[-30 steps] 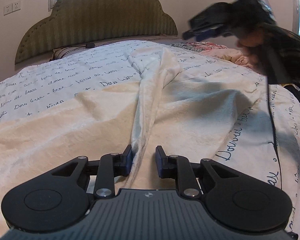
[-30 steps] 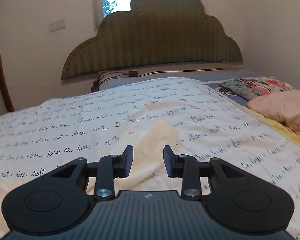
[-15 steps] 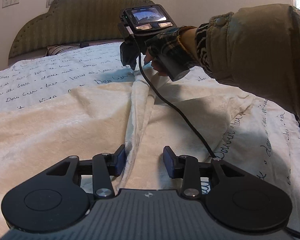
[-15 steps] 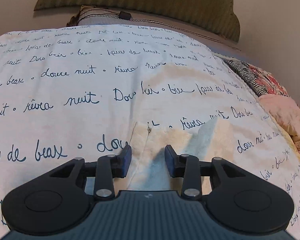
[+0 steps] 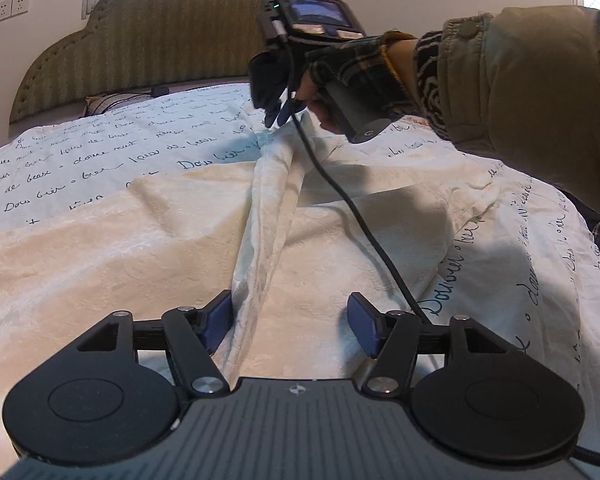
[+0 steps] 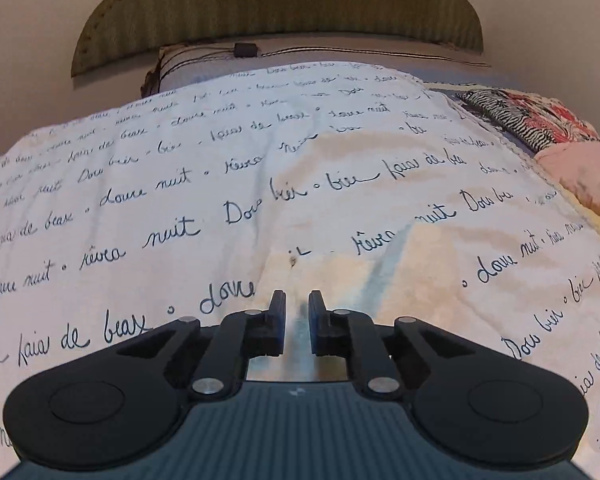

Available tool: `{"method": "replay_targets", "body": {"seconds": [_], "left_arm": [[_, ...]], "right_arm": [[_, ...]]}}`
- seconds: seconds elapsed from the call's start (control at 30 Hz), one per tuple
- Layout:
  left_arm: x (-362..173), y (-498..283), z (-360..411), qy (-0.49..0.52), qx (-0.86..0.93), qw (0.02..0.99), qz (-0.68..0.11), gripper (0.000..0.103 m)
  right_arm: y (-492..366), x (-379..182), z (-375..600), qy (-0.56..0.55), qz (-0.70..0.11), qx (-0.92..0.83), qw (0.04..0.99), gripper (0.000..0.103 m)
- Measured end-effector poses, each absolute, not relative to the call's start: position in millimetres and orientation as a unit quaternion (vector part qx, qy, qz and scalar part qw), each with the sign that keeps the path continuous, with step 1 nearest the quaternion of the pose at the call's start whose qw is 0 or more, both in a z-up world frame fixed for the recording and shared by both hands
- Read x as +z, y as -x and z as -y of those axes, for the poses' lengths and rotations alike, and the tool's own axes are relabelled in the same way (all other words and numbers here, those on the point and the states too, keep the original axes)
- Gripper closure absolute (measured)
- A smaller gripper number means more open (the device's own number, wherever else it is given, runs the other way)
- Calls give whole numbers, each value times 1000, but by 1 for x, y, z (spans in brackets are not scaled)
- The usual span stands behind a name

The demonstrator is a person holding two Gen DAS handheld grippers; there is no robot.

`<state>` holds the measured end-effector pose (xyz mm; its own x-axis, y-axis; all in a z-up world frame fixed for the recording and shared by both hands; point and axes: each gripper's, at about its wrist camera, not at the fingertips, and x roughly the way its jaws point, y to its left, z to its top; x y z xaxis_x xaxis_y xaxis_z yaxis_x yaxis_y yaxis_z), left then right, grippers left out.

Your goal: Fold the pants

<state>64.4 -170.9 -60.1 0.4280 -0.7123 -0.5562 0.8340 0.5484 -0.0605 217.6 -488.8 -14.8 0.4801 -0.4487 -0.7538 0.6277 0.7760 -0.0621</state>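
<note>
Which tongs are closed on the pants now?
The right tongs, pinching the cream pants at the far end; the left tongs stand open.

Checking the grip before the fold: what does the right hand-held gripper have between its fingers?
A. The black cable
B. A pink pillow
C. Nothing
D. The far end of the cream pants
D: the right hand-held gripper has closed its fingers on the cream pants at their far end, by the script-printed bedspread.

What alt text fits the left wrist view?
Cream pants lie spread on a script-printed bedspread, a raised fold between the open left gripper fingers. Beyond, the right gripper pinches the fold's far end.
</note>
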Motion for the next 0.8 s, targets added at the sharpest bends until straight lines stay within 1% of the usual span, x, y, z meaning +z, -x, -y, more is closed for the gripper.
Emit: {"method": "replay_targets", "body": {"seconds": [0.07,0.13,0.17,0.2,0.23,0.27,0.3,0.37,0.47,0.5,0.53,0.57,0.6,0.63,0.67,0.8], "left_arm": [[-61,-65,170,-109,-463,837,-272,35],[-61,-66,169,-106,-465,836,-273,33],[-61,-66,169,-106,-465,836,-273,33],[-61,-67,169,-105,-465,835,-273,33],[-61,-67,168,-105,-466,835,-273,32],[-61,-67,168,-104,-466,835,-274,32],[-61,-67,169,-103,-467,835,-274,31],[-61,-67,169,-103,-467,834,-274,31],[-61,-66,168,-103,-467,834,-275,29],[-61,-66,168,-101,-467,834,-275,29],[-61,-67,167,-99,-468,834,-276,29],[-61,-68,167,-98,-468,833,-277,29],[-61,-69,166,-97,-469,833,-277,29],[-61,-69,166,-95,-469,833,-277,29],[-61,-69,166,-95,-469,833,-278,29],[-61,-70,164,-92,-469,834,-278,28]], "right_arm": [[-229,-26,483,-99,-421,-321,843,91],[-237,-33,477,-85,-426,-334,837,86],[-240,-34,473,-71,-426,-339,835,79],[-244,-35,468,-57,-429,-341,834,66],[-248,-36,464,-43,-434,-337,835,59],[-250,-36,460,-30,-433,-335,836,49],[-252,-36,457,-19,-431,-336,837,44],[-255,-38,459,-15,-435,-338,835,42],[-250,-42,471,-28,-424,-341,838,44],[-246,-40,477,-45,-419,-339,841,48],[-243,-39,480,-49,-416,-339,842,56],[-240,-37,481,-46,-412,-342,843,69],[-236,-34,484,-51,-407,-341,846,80],[-230,-31,487,-58,-400,-344,847,85],[-224,-27,489,-65,-390,-348,850,88],[-185,-5,504,-146,-320,-334,875,90]]}}
